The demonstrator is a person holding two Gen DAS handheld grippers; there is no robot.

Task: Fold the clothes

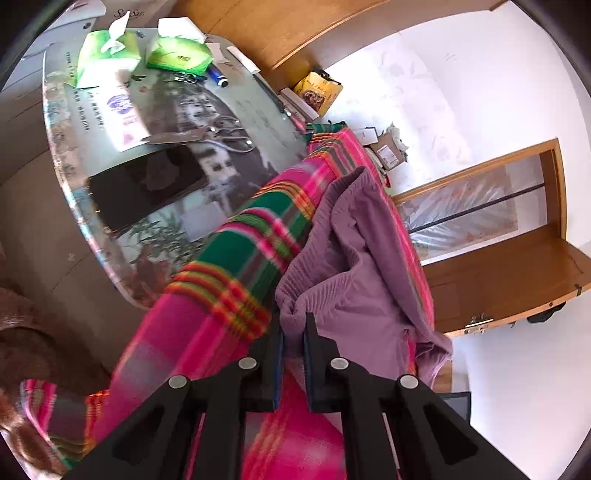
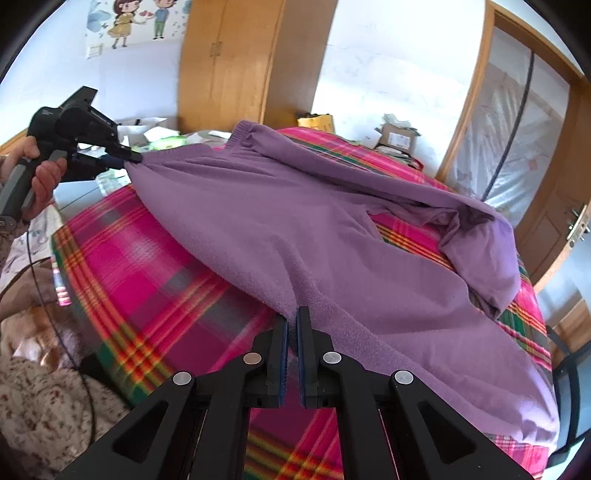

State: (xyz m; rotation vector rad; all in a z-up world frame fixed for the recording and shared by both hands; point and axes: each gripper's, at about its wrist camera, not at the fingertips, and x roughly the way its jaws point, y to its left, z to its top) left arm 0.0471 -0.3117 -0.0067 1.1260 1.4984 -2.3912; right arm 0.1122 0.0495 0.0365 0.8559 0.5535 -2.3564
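Right claw [image 2: 292, 325] and left claw [image 1: 293, 328] each clamp an edge of the purple fleece garment [image 2: 295, 221], lifted off the plaid bedsheet [image 2: 147, 266]; judged unfolded, folding barely begun.

- White box [image 1: 122, 11] at the top edge of the left wrist view: curly grey letters that seem to start "Sa", the rest too faint to read.
- Yellow bag [image 1: 319, 92] by the wall: dark signs on it, too small to read.
- White paper [image 1: 118, 114] on the worktop [image 1: 236, 110]: purple and blue print, too blurry to read.
- Black tool [image 2: 85, 122] in the person's hand, right wrist view: small white print, too tiny to read.
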